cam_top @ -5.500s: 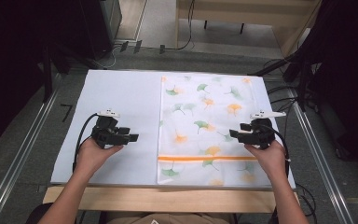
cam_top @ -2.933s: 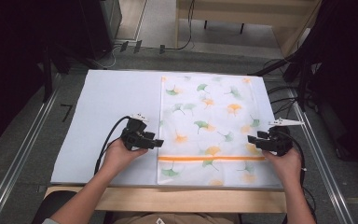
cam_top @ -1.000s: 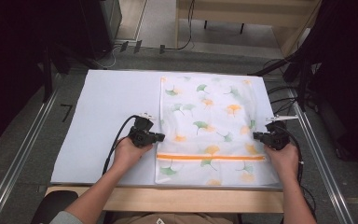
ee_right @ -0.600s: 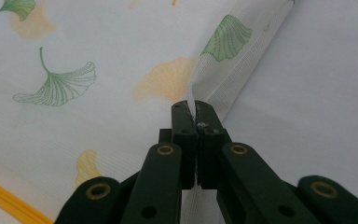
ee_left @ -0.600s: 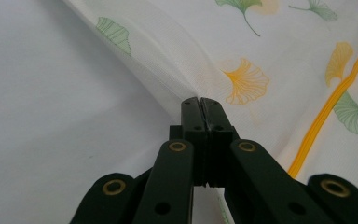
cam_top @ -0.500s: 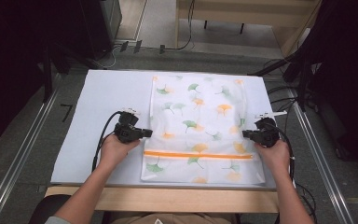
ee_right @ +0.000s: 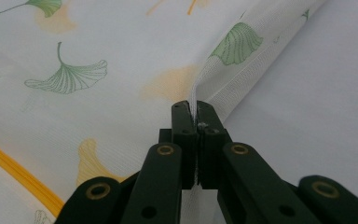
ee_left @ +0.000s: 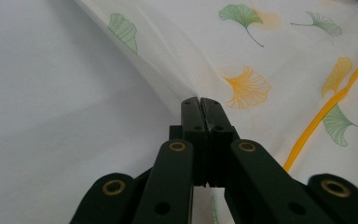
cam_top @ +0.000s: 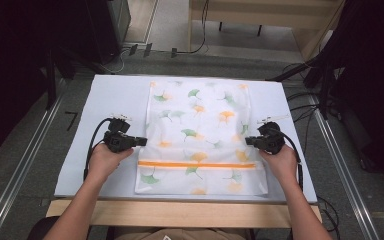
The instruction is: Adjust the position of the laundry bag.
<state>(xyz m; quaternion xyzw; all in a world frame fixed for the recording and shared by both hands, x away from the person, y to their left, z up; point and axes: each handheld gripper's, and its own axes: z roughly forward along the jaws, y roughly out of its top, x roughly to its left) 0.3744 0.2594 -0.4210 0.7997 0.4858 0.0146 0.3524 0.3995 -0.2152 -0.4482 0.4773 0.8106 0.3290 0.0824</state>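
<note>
Forearms come in from the bottom of the high view, each hand holding a gripper at one side edge of a white mesh cloth [cam_top: 200, 135] printed with green and orange ginkgo leaves. The left gripper [cam_top: 141, 141] has its jaws pressed together on the cloth's left edge; in the left gripper view the two black jaws meet flat against each other, with the mesh [ee_left: 242, 60] pulled up into a ridge that runs away from their tips. The right gripper [cam_top: 250, 141] pinches the right edge in the same way; in the right gripper view a thin fold of the mesh [ee_right: 193, 105] stands between the closed jaws. An orange stripe [cam_top: 196, 164] crosses the cloth just nearer the person than the grippers. The cloth lies spread on a pale sheet [cam_top: 105, 100] that covers the table [cam_top: 180, 212], reaching from the near edge almost to the far one. Beyond the table, cables [cam_top: 180, 50] lie on the grey floor.
</note>
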